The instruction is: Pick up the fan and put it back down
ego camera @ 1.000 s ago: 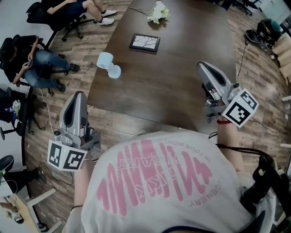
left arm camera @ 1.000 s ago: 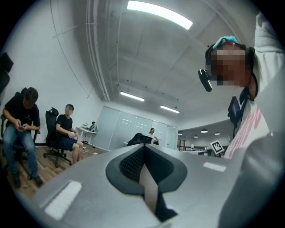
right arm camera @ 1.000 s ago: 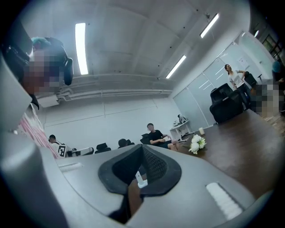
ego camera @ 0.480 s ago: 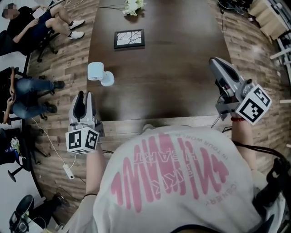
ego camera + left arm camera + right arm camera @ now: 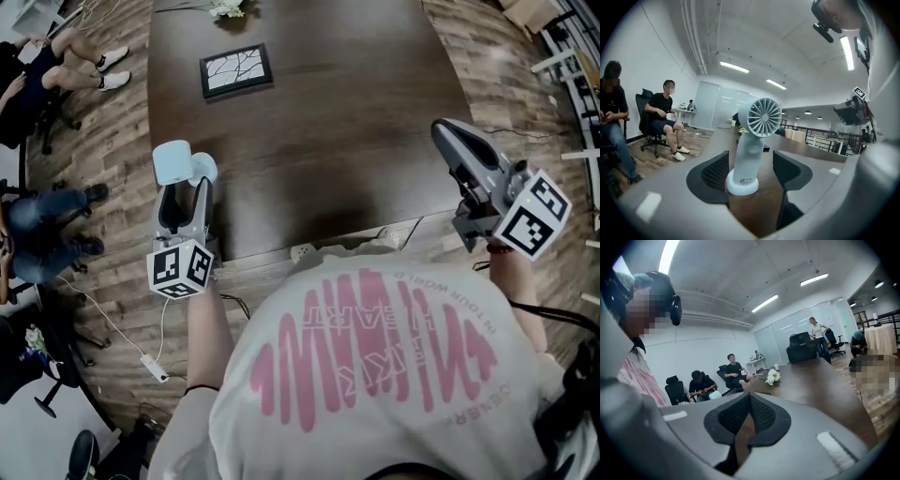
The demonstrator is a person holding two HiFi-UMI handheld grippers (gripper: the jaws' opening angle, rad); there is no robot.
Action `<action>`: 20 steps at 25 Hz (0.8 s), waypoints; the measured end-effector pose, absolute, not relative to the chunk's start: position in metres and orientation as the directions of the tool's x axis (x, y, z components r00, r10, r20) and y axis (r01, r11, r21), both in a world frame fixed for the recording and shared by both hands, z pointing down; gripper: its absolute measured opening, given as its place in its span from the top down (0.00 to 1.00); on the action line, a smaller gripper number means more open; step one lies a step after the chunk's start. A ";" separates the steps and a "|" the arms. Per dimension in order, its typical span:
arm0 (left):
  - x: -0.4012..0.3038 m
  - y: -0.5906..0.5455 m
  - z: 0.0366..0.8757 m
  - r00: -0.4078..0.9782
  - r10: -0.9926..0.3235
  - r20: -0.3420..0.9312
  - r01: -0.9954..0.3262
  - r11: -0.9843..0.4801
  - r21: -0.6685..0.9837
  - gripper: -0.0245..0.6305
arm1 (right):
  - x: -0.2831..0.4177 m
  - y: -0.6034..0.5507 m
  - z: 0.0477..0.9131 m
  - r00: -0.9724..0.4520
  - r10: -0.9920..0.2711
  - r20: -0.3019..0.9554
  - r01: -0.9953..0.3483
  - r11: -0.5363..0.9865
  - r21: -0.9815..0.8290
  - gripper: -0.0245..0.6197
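Fan upright on table, loose between left gripper's just-opened jaws, clear only in its view; right gripper's jaws together.

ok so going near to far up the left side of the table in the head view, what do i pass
left gripper → fan → frame → flowers

Fan on table, frame behind it
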State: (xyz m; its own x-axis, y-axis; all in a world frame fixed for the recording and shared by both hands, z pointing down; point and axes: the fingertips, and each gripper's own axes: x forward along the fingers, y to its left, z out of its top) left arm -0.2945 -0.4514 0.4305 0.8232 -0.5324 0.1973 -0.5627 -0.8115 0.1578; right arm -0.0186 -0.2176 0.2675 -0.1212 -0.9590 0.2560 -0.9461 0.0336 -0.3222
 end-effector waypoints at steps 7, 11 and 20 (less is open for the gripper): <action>-0.264 -0.466 0.436 0.837 -0.505 0.211 -0.536 -0.836 0.122 0.55 | -0.013 -0.208 0.290 -0.081 -0.946 0.315 -0.931 -0.041 -0.363 0.95; -0.254 -0.477 0.444 0.837 -0.501 0.220 -0.529 -0.844 0.092 0.57 | -0.018 -0.218 0.296 -0.099 -0.942 0.320 -0.930 -0.027 -0.366 0.95; -0.247 -0.473 0.436 0.848 -0.487 0.208 -0.509 -0.858 0.067 0.61 | -0.033 -0.229 0.290 -0.140 -0.932 0.335 -0.937 0.016 -0.348 0.95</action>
